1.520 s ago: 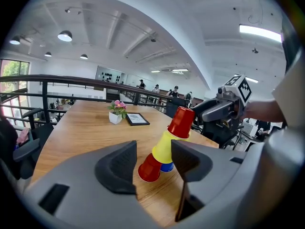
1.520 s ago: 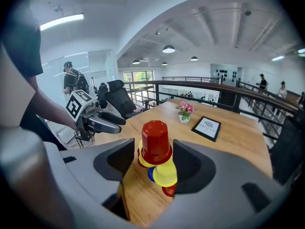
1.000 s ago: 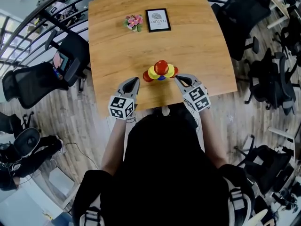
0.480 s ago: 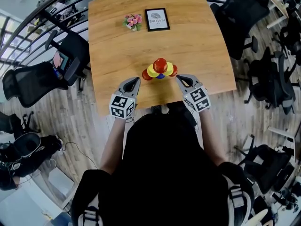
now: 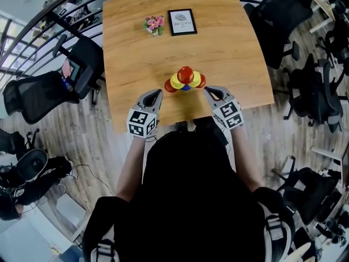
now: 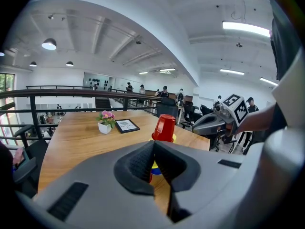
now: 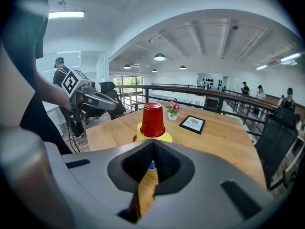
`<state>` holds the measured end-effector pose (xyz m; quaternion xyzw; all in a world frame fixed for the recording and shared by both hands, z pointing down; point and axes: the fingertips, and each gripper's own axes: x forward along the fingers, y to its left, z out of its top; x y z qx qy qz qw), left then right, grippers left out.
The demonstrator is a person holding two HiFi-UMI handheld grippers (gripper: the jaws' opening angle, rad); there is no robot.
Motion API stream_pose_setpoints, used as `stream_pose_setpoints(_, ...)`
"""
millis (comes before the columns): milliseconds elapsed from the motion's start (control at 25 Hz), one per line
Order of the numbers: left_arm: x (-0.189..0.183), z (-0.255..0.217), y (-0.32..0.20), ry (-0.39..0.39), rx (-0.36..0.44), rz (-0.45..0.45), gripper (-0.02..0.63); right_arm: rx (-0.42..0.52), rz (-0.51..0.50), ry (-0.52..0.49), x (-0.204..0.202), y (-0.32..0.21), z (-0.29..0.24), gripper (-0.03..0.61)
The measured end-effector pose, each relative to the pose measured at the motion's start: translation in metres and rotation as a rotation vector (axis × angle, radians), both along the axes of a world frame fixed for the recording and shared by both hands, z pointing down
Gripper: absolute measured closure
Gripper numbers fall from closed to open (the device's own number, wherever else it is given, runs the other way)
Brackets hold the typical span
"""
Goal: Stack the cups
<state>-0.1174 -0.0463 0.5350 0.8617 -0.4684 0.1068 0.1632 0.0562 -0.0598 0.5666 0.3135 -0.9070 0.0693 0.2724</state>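
Note:
A small pyramid of upturned cups (image 5: 185, 81) stands near the front edge of the wooden table (image 5: 142, 53). A red cup (image 5: 185, 73) tops it, with yellow cups (image 5: 177, 83) under it and red and blue ones at the base. My left gripper (image 5: 158, 93) is shut and empty, just left of the pile and apart from it. My right gripper (image 5: 207, 90) is shut and empty, just right of it. In the left gripper view the top red cup (image 6: 165, 128) rises beyond the closed jaws. The right gripper view shows the red cup (image 7: 153, 120) on yellow cups (image 7: 163, 136).
A small pot of pink flowers (image 5: 155, 25) and a framed card (image 5: 183, 22) stand at the table's far side. Black office chairs (image 5: 38, 94) ring the table, and a railing runs along the left. The person's body covers the table's near edge.

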Motion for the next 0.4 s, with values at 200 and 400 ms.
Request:
stream_pose_setpoints(200,0.0023,0.0019,0.0006,-0.006,-0.006,0.001,0.592,0.014,-0.018,0.006,-0.0021,0.0032,-0.0025,0.571)
stream_pose_setpoints(400,0.0035,0.0012,0.0005,-0.003,-0.002,0.003,0.592,0.02,-0.027,0.014,-0.0041,0.0029,-0.0004,0.571)
